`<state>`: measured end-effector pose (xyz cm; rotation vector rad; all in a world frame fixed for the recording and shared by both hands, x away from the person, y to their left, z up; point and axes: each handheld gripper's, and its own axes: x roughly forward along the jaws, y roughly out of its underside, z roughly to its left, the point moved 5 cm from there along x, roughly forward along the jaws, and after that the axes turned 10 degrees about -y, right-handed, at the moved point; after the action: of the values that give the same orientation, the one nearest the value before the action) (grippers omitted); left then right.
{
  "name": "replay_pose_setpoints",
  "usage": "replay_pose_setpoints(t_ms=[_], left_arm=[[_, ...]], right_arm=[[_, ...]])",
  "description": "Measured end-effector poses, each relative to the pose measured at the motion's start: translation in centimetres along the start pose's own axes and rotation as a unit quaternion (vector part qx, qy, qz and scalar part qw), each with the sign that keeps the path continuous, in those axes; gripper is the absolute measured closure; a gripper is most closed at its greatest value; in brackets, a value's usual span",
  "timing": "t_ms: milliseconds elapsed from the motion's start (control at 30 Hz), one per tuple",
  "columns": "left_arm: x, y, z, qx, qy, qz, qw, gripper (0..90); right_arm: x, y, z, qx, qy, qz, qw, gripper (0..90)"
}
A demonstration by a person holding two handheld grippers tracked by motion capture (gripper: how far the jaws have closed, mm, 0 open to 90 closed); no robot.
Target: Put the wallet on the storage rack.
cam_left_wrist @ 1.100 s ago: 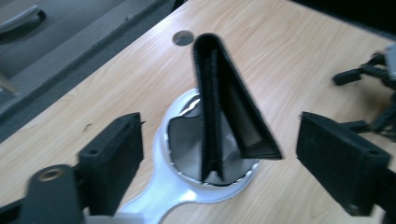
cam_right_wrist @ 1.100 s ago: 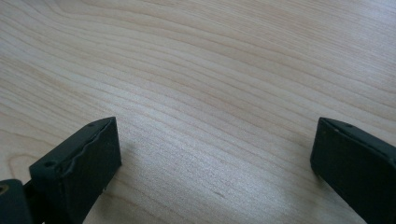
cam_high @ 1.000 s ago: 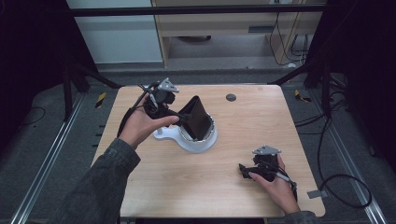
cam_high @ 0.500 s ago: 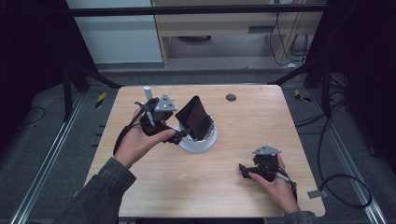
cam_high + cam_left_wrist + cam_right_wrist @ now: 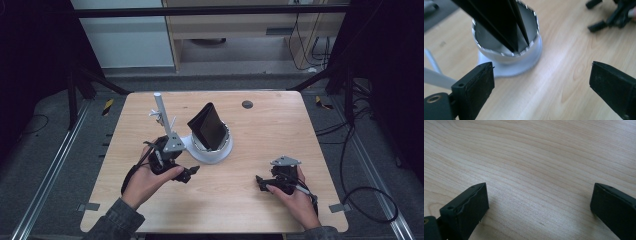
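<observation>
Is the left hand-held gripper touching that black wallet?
Apart. In the left gripper view, the open left hand-held gripper shows bare table before the black wallet.

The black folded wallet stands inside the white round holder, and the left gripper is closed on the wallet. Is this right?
Not quite. The black folded wallet does stand inside the white round holder, but the left gripper is open and holds nothing. In the left gripper view its fingers stand wide apart over bare table, short of the holder.

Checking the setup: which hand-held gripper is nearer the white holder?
The left hand-held gripper, just beside the white round holder; the right hand-held gripper lies farther off.
</observation>
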<state>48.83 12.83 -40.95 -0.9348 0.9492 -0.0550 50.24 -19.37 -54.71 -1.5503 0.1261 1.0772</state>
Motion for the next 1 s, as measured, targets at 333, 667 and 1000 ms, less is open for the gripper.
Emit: replay_pose_setpoints(t_ms=[333,667,1000], left_arm=[[3.3,5.3,-0.4,-0.016,-0.004,0.035,0.9993,5.2],[4.9,10.0,1.9,-0.047,-0.045,0.046,0.9968,7.3],[4.9,13.6,5.4,-0.097,-0.079,0.052,0.9908,7.5]], right_arm=[[0.0,0.0,0.0,0.0,0.0,0.0,1.0,2.0],[0.0,0.0,0.0,0.001,0.0,0.0,1.0,2.0],[0.0,0.0,0.0,0.001,0.0,0.0,1.0,2.0]])
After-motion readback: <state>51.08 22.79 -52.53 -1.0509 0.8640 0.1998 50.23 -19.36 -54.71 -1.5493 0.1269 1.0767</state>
